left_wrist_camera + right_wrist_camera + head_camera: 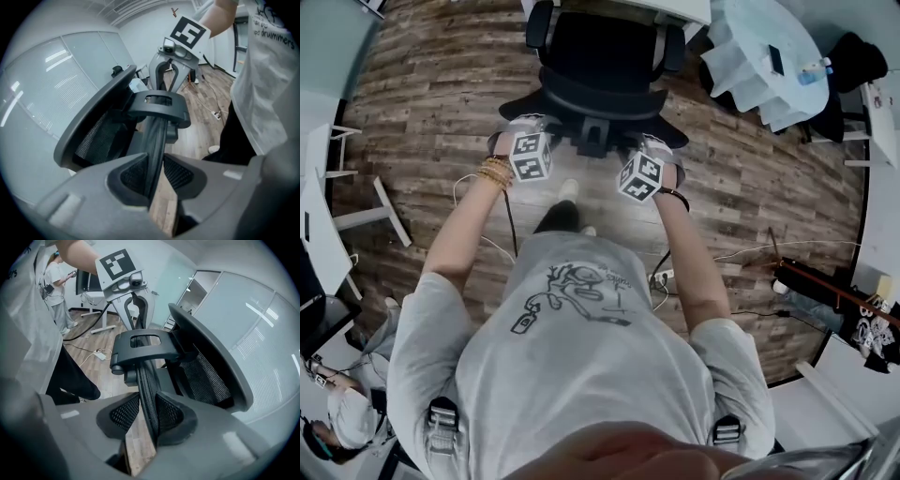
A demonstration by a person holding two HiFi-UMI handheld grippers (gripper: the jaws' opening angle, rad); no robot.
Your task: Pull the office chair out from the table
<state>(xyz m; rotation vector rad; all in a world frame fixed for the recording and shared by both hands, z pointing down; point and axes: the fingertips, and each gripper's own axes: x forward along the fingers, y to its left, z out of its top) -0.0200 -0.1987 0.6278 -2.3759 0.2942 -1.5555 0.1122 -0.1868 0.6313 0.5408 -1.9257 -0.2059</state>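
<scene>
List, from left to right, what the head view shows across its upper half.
White desk frame → left tongs → office chair's back bracket → right tongs → round white table.

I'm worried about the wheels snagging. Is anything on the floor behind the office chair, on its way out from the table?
Only the person's own foot stands directly behind the office chair. A power strip with its cable lies farther back on the floor.
</scene>
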